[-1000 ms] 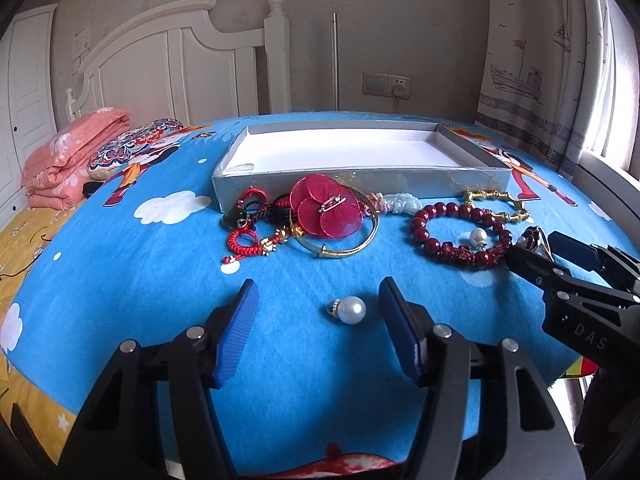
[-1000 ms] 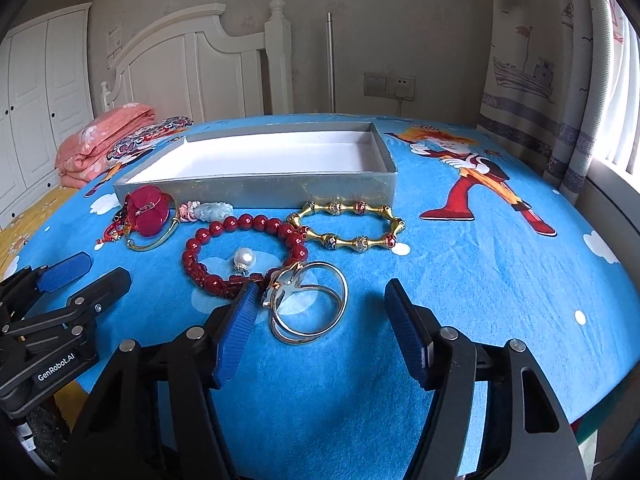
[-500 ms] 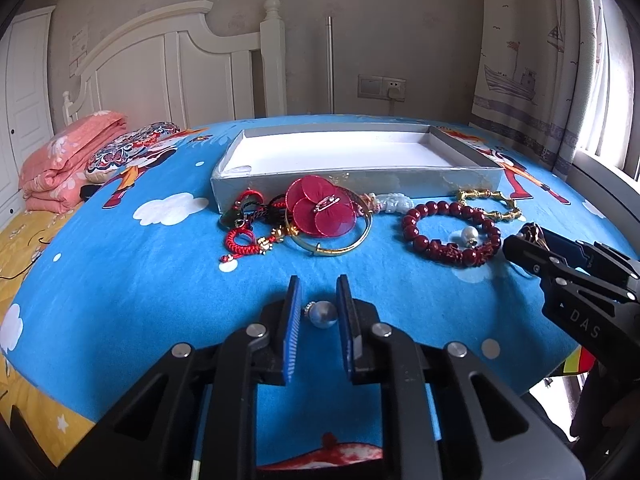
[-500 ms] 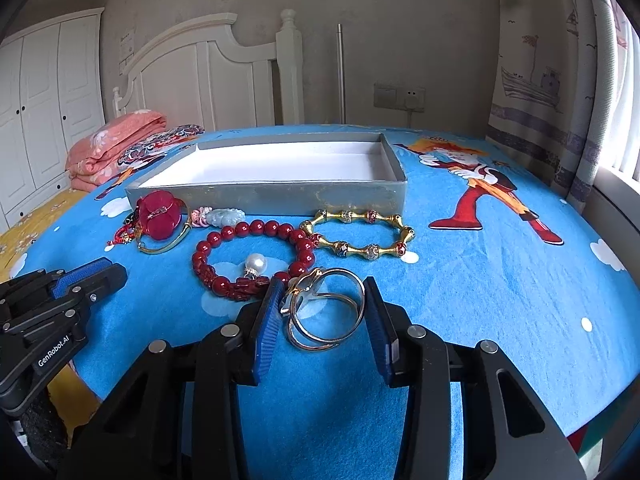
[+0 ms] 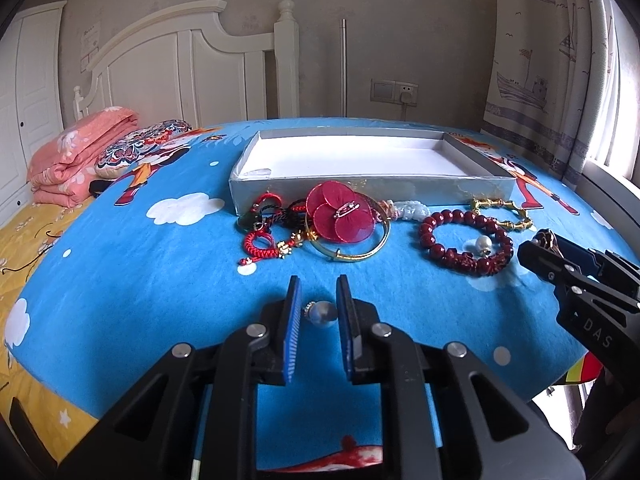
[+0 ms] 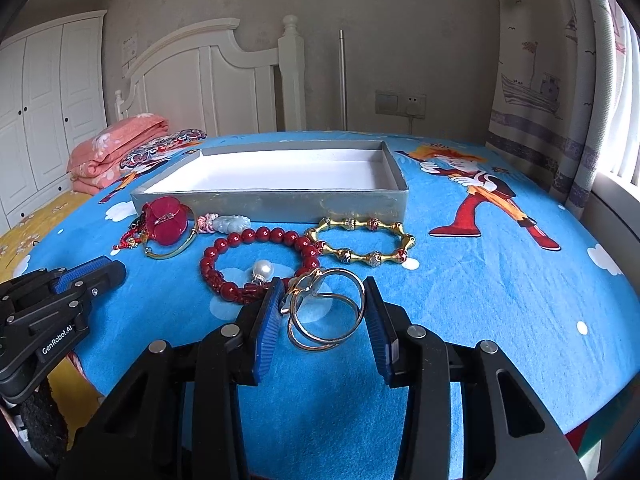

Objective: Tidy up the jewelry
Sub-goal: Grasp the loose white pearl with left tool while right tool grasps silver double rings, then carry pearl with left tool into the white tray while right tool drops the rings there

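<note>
Left wrist view: the left gripper (image 5: 318, 314) has its jaws clamped on a round pearl earring (image 5: 322, 313) with a tiny sparkly cap, its far side hidden. The right gripper (image 6: 324, 312) has its jaws pressed against a double gold bangle (image 6: 326, 312) between them, with the contact at the left pad (image 6: 270, 318) hard to make out.

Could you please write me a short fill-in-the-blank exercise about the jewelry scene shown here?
1. The left gripper is closed around a single ____ earring.
2. The right gripper brackets a double-loop ____ bangle.
3. The inside of the gray tray is ____ of jewelry.
4. A second pearl earring lies inside the ring of the ____ bead bracelet.

Answers: pearl; metal; empty; red
</note>
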